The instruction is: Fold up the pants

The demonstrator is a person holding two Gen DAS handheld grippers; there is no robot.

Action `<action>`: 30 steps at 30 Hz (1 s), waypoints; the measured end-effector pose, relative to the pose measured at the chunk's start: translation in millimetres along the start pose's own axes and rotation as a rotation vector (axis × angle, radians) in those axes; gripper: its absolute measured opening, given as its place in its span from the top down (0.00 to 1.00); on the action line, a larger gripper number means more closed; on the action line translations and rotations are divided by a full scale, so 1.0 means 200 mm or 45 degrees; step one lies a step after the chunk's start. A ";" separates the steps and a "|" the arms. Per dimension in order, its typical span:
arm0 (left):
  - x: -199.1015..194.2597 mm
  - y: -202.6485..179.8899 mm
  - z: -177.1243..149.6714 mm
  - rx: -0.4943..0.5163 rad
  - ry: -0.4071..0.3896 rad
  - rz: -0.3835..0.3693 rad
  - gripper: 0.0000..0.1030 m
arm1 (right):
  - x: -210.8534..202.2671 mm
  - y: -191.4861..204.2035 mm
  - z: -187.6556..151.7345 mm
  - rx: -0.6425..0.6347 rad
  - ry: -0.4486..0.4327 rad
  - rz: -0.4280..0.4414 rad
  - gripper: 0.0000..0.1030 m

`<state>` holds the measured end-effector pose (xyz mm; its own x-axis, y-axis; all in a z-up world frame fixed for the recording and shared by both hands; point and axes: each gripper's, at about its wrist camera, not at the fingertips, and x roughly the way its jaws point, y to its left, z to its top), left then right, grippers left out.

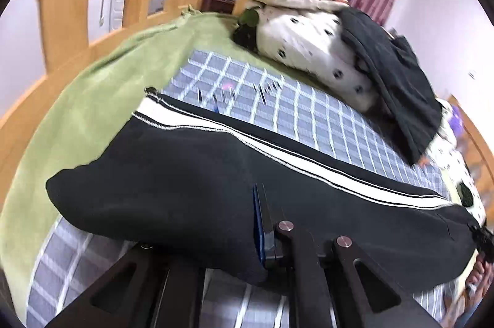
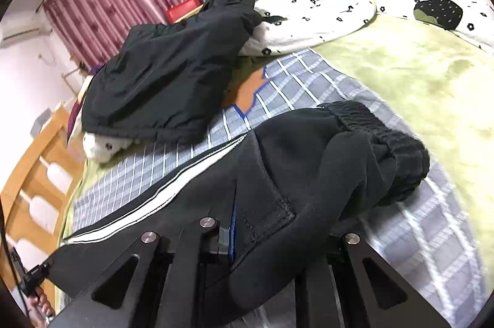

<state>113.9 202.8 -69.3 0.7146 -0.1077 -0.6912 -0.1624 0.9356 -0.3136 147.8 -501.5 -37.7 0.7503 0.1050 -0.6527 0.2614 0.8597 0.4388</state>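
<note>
Right wrist: black jacket (image 2: 163,84) (on quilt (image 2: 311,19)) lies beyond pants (image 2: 308,161).

I can't see my left gripper's (image 1: 262,223) far finger — the pants (image 1: 185,173) drape over it, and one finger of the right gripper (image 2: 234,223) is buried likewise. The checked sheet (image 1: 278,99) is smeared by blur. The other rig (image 2: 34,278) is cut by the frame edge.
</note>
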 end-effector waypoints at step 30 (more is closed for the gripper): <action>-0.27 0.16 -0.61 -0.041 -0.020 0.162 0.28 | -0.26 -0.62 -0.16 0.285 -0.121 -0.058 0.59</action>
<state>-12.0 197.3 -121.9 0.6972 0.0170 -0.7167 -0.2741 0.9301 -0.2446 56.8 -597.4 -78.4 0.7854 0.0121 -0.6189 0.4164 0.7295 0.5427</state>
